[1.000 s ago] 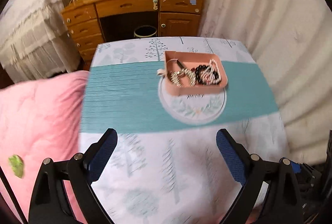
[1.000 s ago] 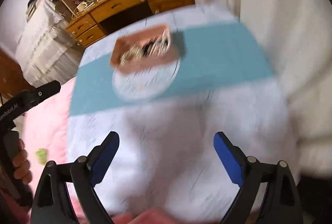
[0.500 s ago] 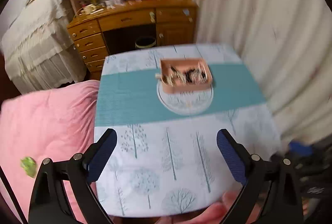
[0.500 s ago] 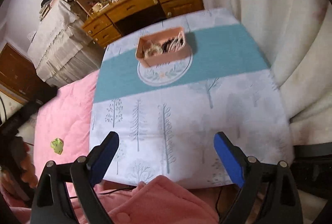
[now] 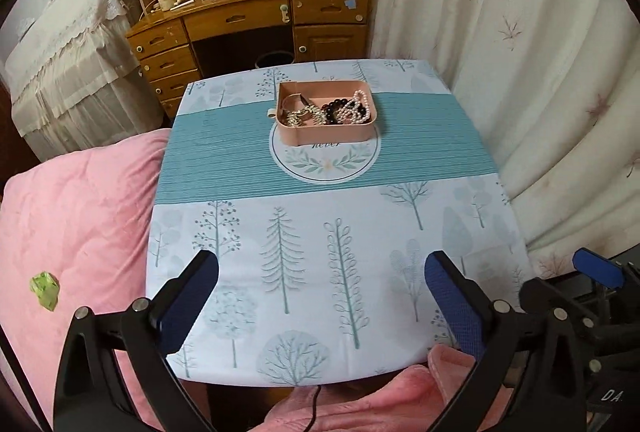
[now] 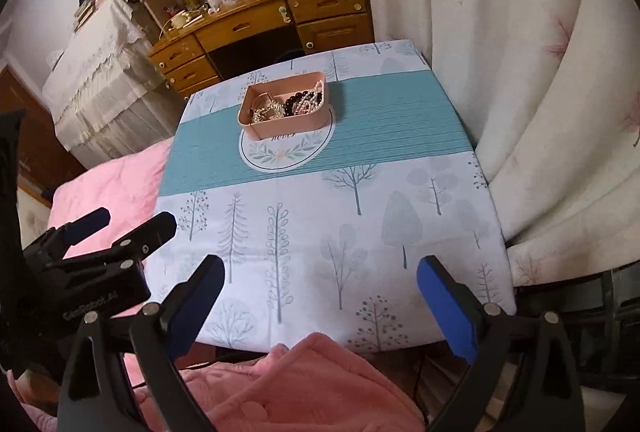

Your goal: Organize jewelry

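left gripper jaws wide apart, nothing between them, hovering at near edge of the desk. pink tray sits far side on the teal stripe, holding pearl necklace, dark beads, gold chain. right gripper just visible at the right edge.

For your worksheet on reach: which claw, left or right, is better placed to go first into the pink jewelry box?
Marginally the left claw: the pink jewelry box lies almost straight ahead of it. From the right claw the box sits left of centre. Both are open, empty and well short.
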The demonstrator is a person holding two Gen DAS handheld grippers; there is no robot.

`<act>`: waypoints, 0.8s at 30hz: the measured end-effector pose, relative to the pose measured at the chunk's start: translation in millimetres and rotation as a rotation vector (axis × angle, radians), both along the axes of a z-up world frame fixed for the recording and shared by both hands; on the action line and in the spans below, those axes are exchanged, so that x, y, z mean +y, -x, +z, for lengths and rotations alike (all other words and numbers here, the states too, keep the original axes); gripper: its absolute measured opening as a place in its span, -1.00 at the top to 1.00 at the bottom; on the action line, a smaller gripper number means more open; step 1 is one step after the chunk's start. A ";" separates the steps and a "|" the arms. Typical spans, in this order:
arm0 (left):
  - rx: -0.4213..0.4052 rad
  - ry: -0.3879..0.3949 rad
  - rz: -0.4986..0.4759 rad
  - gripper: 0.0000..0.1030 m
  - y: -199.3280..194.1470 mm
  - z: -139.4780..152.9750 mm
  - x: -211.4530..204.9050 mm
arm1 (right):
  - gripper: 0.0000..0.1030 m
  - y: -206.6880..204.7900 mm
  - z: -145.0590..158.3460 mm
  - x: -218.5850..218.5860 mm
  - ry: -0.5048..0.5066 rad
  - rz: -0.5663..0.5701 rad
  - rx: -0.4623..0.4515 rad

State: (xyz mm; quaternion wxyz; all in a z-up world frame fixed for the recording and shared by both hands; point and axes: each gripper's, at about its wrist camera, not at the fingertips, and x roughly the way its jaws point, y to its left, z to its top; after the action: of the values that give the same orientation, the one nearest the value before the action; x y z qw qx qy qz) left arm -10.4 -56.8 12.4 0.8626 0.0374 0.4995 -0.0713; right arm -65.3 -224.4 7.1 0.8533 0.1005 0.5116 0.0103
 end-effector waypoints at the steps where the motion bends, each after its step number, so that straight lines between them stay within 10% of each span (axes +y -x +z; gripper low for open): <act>1: 0.002 0.000 0.000 -0.98 1.3 -0.1 -1.4 | -0.97 0.5 0.9 0.0 0.004 0.007 -0.006; 24: 0.015 -0.006 0.059 -0.98 4.4 -0.6 20.8 | -1.00 -9.2 3.8 21.9 0.044 0.082 -0.029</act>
State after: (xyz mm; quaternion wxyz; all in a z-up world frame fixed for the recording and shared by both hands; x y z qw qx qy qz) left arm -14.8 -36.0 11.8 0.8603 0.0250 0.5071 -0.0448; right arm -56.1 -202.4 10.9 0.8616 0.0607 0.5028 0.0353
